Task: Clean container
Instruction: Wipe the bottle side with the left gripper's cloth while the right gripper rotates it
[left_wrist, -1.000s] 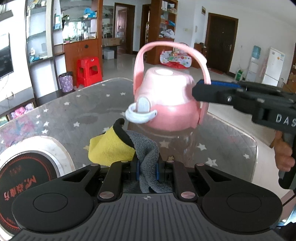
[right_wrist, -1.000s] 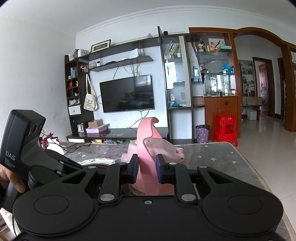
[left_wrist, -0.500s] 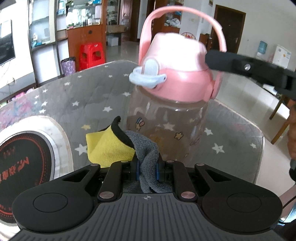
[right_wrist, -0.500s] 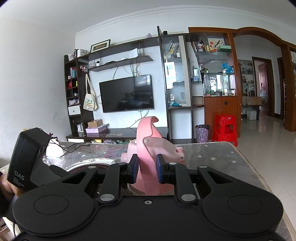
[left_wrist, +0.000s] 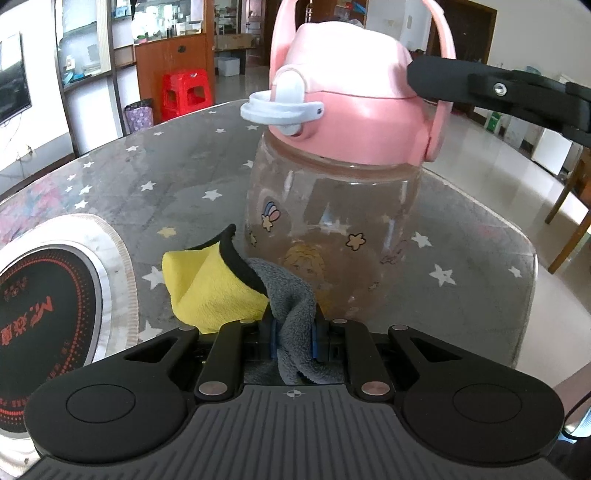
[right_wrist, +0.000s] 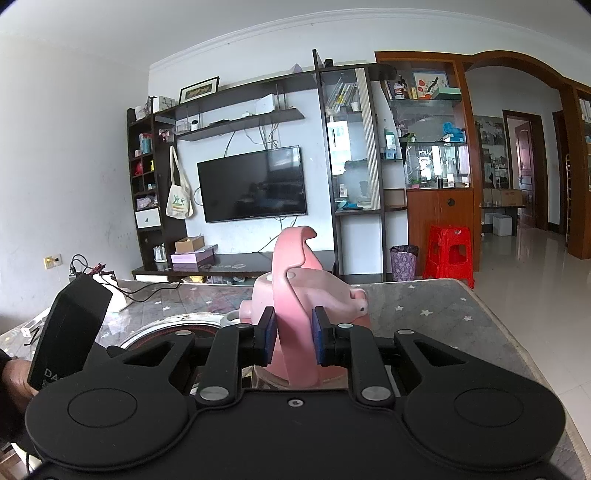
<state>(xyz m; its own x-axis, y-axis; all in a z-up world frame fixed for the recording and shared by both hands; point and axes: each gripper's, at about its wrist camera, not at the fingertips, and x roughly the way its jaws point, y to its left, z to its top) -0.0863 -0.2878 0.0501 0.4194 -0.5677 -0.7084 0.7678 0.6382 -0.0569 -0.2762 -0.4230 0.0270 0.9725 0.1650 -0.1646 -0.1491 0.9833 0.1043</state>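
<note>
A clear bottle (left_wrist: 332, 229) with cartoon prints and a pink lid (left_wrist: 351, 96) stands on the star-patterned table (left_wrist: 155, 177). My left gripper (left_wrist: 293, 339) is shut on a grey and yellow cloth (left_wrist: 236, 284), whose folds rest against the bottle's lower wall. In the right wrist view my right gripper (right_wrist: 293, 336) is shut on the bottle's pink carry handle (right_wrist: 291, 291), holding it from the side. The right gripper's fingers (left_wrist: 480, 86) reach in from the right in the left wrist view.
A round induction cooker (left_wrist: 40, 314) is set into the table at the left. The table's far right edge (left_wrist: 528, 258) drops to a tiled floor. A red stool (right_wrist: 448, 254), a TV and shelves stand beyond. A hand (right_wrist: 14, 380) holds the left gripper's body.
The left gripper with the cloth has sunk and tipped down along the bottle, from lid height to its lower clear wall. The right gripper and the handle have kept still.
</note>
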